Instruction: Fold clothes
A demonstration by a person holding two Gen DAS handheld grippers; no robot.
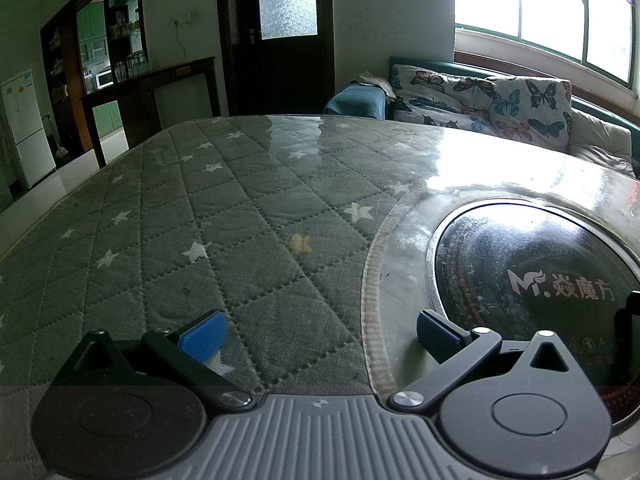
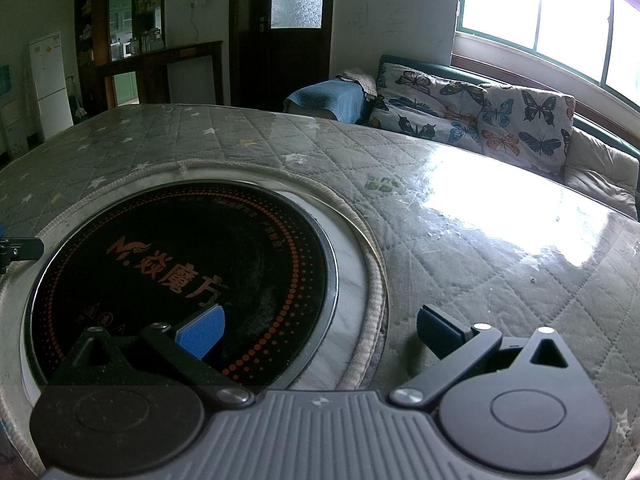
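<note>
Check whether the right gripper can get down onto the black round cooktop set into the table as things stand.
Probably yes. The right gripper is open and empty, and the cooktop lies just ahead of it and to its left with nothing on it; only the left gripper sits near its far side.

Round black induction cooktop [image 1: 536,280] [image 2: 180,276] set into the table: a stylised "M" logo followed by three Chinese characters, 焱魔方, printed pale in the left wrist view and orange in the right wrist view. Near the cooktop's near edge, small warning triangles with fine print, too small to read. White refrigerator [image 1: 24,128] at far left: door labels, illegible.
</note>
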